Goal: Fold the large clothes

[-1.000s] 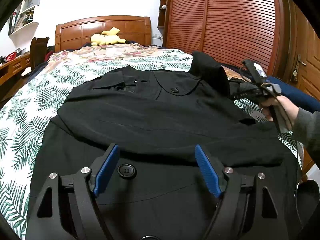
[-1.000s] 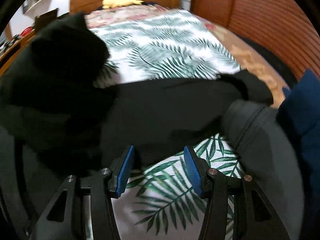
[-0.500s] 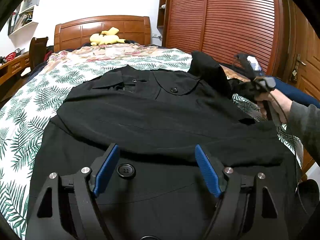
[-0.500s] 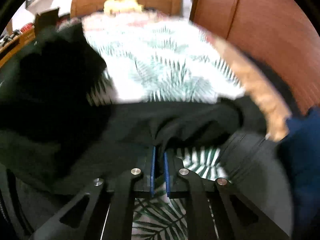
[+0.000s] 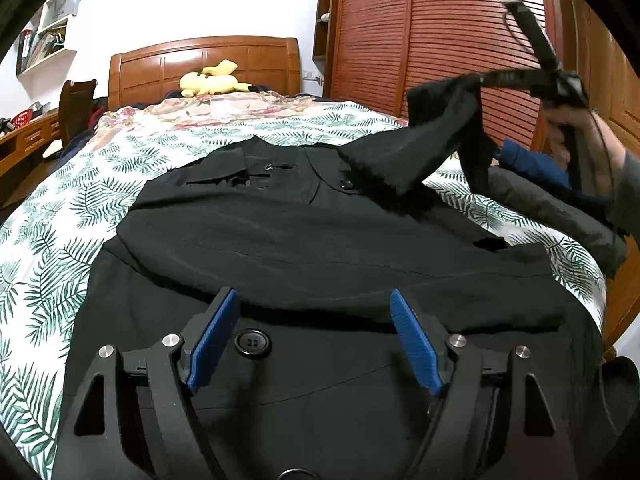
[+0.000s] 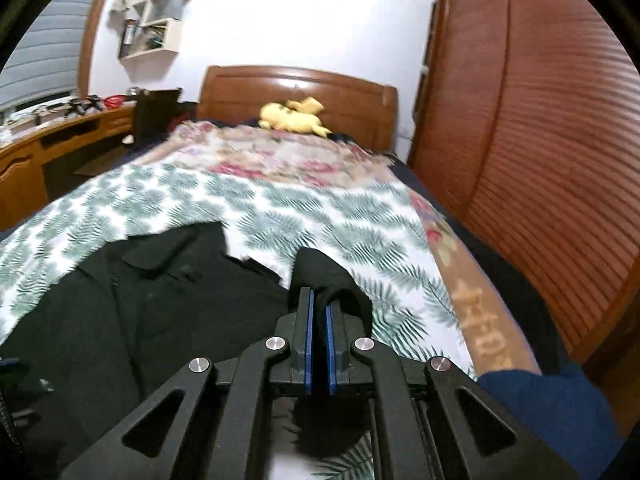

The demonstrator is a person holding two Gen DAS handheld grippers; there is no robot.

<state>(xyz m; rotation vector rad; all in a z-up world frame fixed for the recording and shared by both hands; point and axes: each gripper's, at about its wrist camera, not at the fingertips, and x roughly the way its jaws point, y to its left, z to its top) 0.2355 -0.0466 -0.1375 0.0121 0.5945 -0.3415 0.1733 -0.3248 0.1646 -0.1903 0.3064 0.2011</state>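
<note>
Coat: black coat (image 5: 304, 240) spread flat on the bed (image 5: 60, 208), filling the centre and lower half of the left wrist view, collar toward the headboard (image 5: 204, 60).
Sleeve: black sleeve (image 5: 432, 136) lifted off the bed at upper right of the left wrist view, hanging from the right gripper.
Right gripper: right gripper (image 6: 318, 304) clenched on the sleeve's fabric, which bunches out above the blue pads at lower centre of the right wrist view; a hand (image 5: 568, 132) grips its handle at the right edge of the left wrist view.
Left gripper: left gripper (image 5: 312, 300) released, jaws wide apart, low over the coat's front, nothing between them.
Button: black button (image 5: 252, 342) on the coat, just beside the left pad.
Writing: orange blanket edge (image 6: 480, 320) at right of the right wrist view bears pale lettering, too blurred to read.
Plush toy: yellow plush toy (image 5: 212, 80) by the headboard.
</note>
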